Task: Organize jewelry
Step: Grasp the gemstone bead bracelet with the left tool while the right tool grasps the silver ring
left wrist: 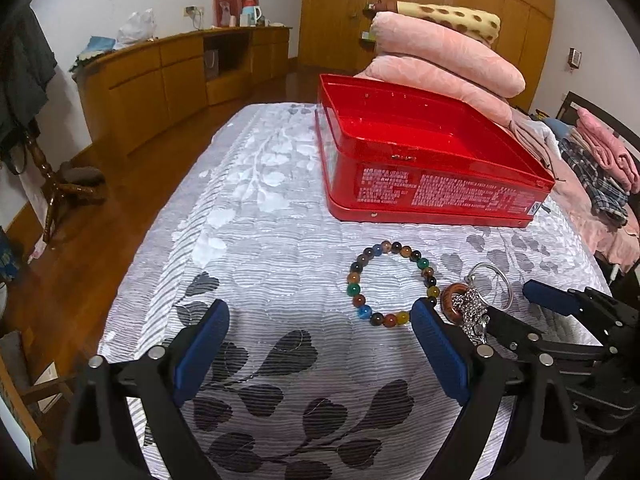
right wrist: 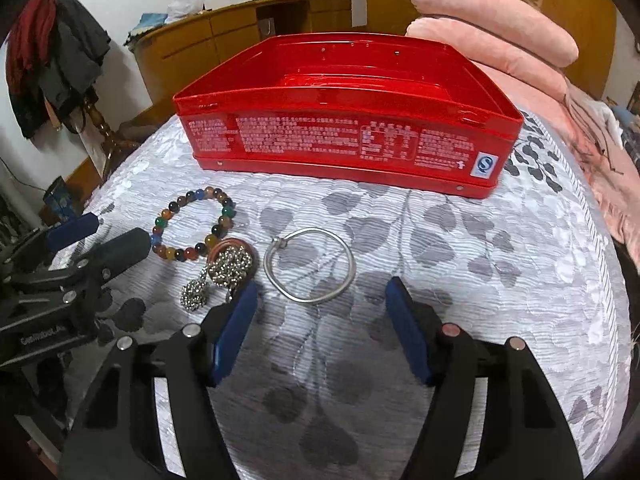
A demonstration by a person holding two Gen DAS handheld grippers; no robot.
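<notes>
On the bed's leaf-patterned cover [right wrist: 460, 248], before an open red tin [right wrist: 344, 136]: bead bracelet [right wrist: 192, 224], wooden ring under a rhinestone chain [right wrist: 228, 266], silver bangle [right wrist: 310, 266]. Left hand-held gripper [left wrist: 320, 346] spread, empty, near the beads. Right hand-held gripper [right wrist: 322, 328] parted, empty, just short of the bangle.

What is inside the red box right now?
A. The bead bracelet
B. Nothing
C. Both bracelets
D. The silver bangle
B: the red box looks bare inside, while the bead bracelet and the silver bangle lie on the bedspread in front of it.
</notes>
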